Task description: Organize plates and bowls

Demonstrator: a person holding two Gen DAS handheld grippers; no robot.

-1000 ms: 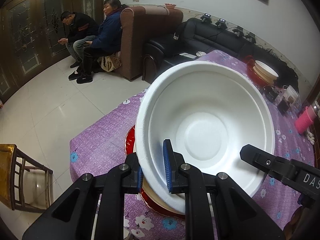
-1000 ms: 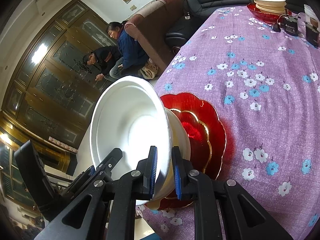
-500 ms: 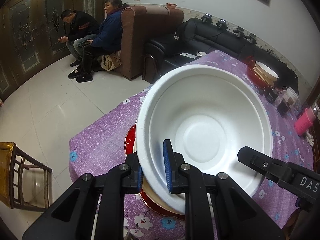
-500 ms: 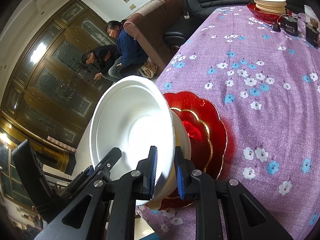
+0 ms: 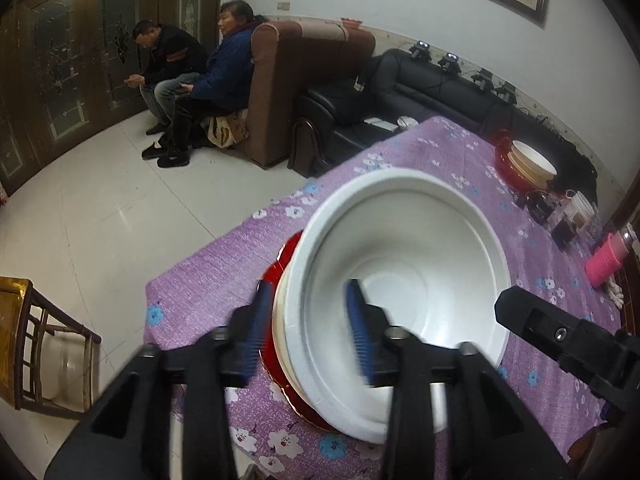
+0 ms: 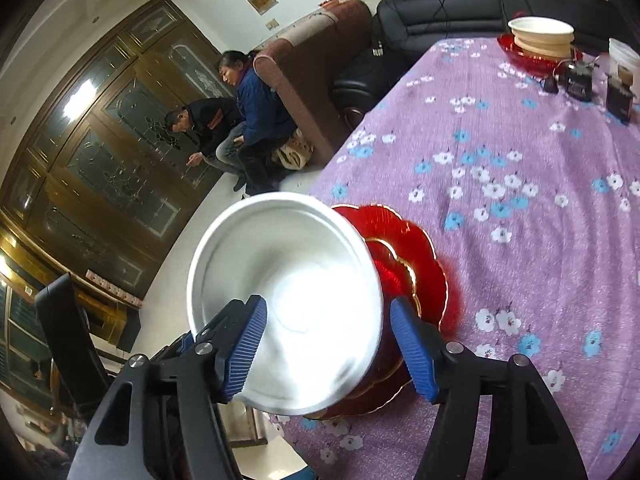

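A white foam bowl (image 5: 420, 272) (image 6: 296, 264) sits nested on a cream bowl (image 5: 280, 320) atop red scalloped plates (image 6: 420, 264) (image 5: 285, 258) near the corner of the purple flowered table (image 6: 520, 152). My left gripper (image 5: 308, 332) straddles the bowl's near rim; its jaws are opening and the blue pads stand off the rim. My right gripper (image 6: 328, 350) straddles the opposite rim; its jaws are also opening, with the pads clear of the bowl. Each gripper shows as a black finger at the edge of the other's view.
A second stack of cream bowls on a red plate (image 6: 540, 40) (image 5: 532, 164) stands at the table's far end, beside small black devices (image 6: 578, 80) and a pink object (image 5: 604, 260). A wooden chair (image 5: 40, 344) stands left of the table. Two people (image 5: 192, 80) sit by the sofas.
Both grippers were shut on the white bowl's rim; now both pairs of jaws have spread apart and released it. The bowl has settled lower onto the stack.
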